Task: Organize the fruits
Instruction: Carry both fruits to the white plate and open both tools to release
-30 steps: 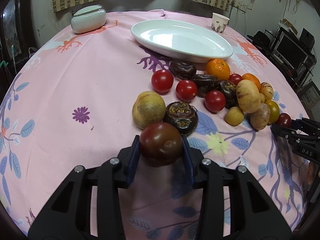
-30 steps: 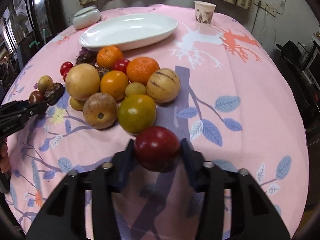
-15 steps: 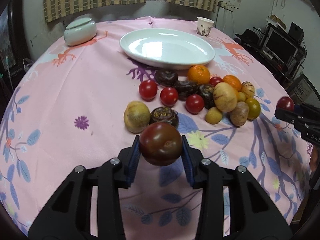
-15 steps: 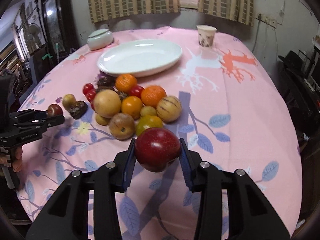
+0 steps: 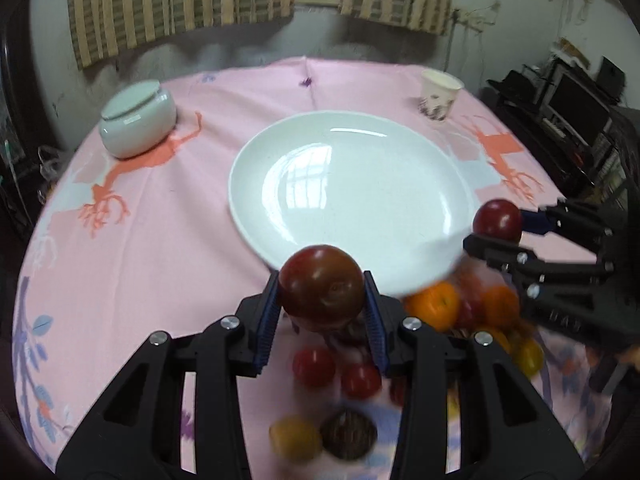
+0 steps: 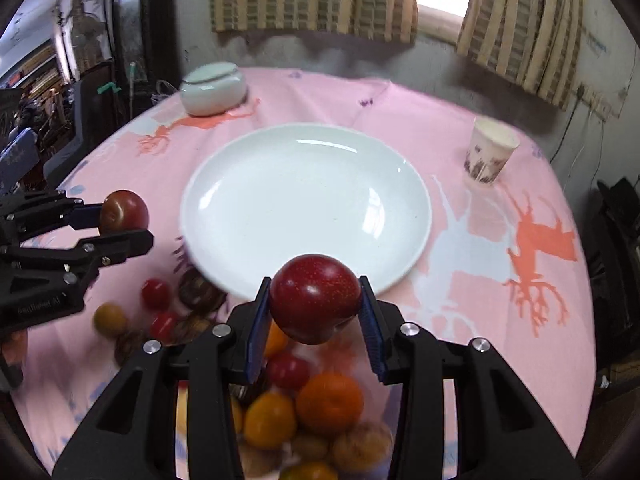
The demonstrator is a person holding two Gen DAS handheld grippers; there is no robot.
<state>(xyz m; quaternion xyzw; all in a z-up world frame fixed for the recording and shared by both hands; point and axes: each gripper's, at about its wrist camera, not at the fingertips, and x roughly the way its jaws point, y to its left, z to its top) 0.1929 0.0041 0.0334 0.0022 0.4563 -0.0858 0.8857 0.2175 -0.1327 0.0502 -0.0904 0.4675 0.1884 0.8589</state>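
My left gripper (image 5: 322, 312) is shut on a dark brownish-red tomato (image 5: 321, 286) and holds it above the near rim of the empty white plate (image 5: 400, 184). My right gripper (image 6: 314, 312) is shut on a red plum (image 6: 314, 294), also just above the plate's (image 6: 280, 184) near rim. Each gripper shows in the other's view: the right one (image 5: 500, 232) at the plate's right, the left one (image 6: 120, 222) at its left. The pile of fruits (image 6: 304, 404) lies blurred below both grippers on the pink cloth, and also shows in the left wrist view (image 5: 440, 308).
A pale lidded jar (image 5: 138, 124) stands at the back left of the round table and a paper cup (image 5: 440, 94) at the back right. Curtains and a wall are behind. Dark furniture stands to the right of the table.
Both grippers have risen and moved forward over the fruit pile toward the plate, each carrying its fruit. The plate now fills the middle of both views.
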